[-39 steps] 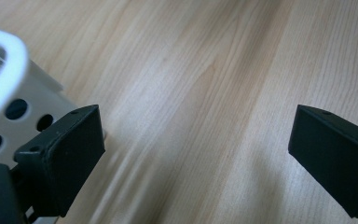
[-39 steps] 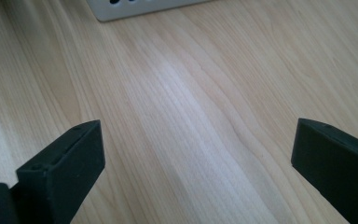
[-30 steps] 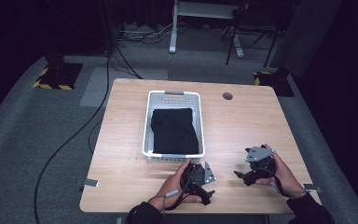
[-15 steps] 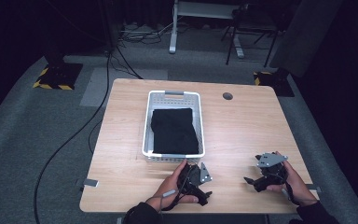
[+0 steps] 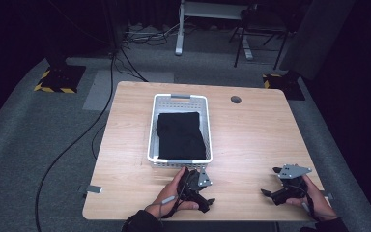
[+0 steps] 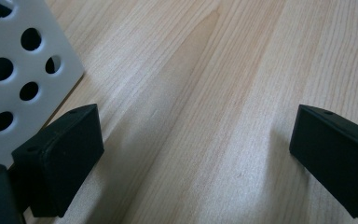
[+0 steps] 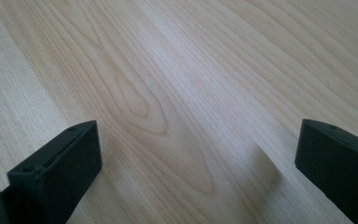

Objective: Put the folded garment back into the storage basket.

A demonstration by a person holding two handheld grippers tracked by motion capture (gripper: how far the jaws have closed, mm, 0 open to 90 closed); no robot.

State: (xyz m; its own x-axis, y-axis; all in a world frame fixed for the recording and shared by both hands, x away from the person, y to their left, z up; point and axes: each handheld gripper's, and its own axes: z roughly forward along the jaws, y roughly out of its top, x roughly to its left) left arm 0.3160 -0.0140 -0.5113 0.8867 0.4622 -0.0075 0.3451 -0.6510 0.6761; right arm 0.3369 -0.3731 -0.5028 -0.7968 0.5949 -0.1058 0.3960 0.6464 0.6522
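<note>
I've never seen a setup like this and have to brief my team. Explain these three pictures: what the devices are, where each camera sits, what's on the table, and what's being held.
No robot here: a person holds a two-jaw tool in each hand. The high view looks down on a table. The left tool and the right tool rest near its front edge. A white basket stands mid-table with a folded black cloth in it. The other two pictures come from cameras riding on the tools, looking along their black jaws. In the left gripper view the jaws stand wide apart over bare wood, beside the perforated basket wall. In the right gripper view they are likewise apart. Neither tool holds anything.
</note>
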